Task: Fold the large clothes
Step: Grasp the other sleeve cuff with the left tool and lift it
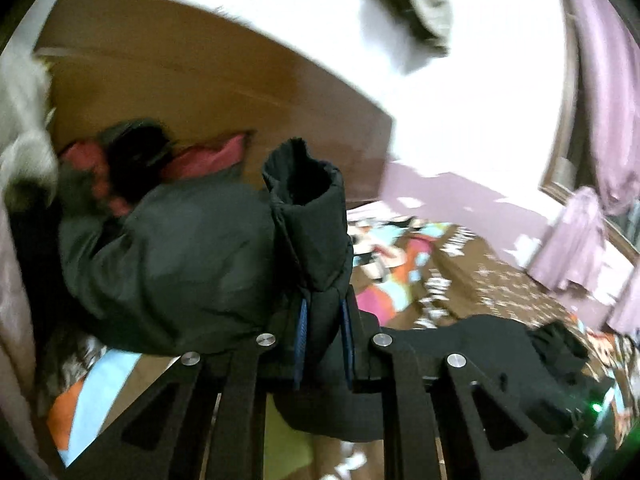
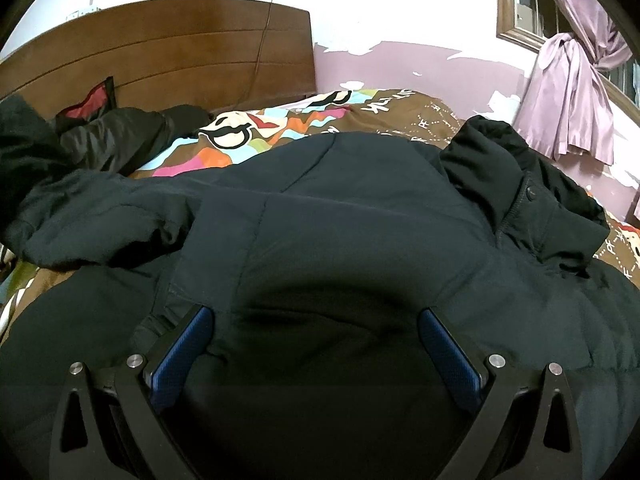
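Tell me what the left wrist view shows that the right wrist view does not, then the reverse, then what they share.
Only the left wrist view: the left gripper shut on a black sleeve cuff raised off the bed.

Only the right wrist view: the right gripper open, pressed on the jacket body, and the jacket's collar.

Both: the wooden headboard, the patterned bedspread and the purple curtain.
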`<action>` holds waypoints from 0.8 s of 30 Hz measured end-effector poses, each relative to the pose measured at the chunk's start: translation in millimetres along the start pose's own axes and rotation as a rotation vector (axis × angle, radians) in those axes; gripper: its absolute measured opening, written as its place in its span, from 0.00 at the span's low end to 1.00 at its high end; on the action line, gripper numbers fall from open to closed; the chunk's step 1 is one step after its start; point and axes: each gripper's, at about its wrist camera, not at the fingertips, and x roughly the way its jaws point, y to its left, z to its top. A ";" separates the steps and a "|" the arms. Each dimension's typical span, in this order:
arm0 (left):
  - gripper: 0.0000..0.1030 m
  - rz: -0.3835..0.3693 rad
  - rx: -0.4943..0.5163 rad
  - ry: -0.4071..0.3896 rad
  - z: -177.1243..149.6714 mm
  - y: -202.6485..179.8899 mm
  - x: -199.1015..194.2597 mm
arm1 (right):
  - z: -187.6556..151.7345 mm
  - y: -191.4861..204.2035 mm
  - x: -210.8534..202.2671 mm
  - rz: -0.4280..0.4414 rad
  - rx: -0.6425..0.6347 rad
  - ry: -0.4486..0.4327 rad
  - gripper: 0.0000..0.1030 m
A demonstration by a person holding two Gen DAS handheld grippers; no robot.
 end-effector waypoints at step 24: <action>0.11 -0.610 0.374 0.224 -51.6 -267.4 3.2 | -28.9 -159.3 -139.9 0.128 0.568 -0.200 1.00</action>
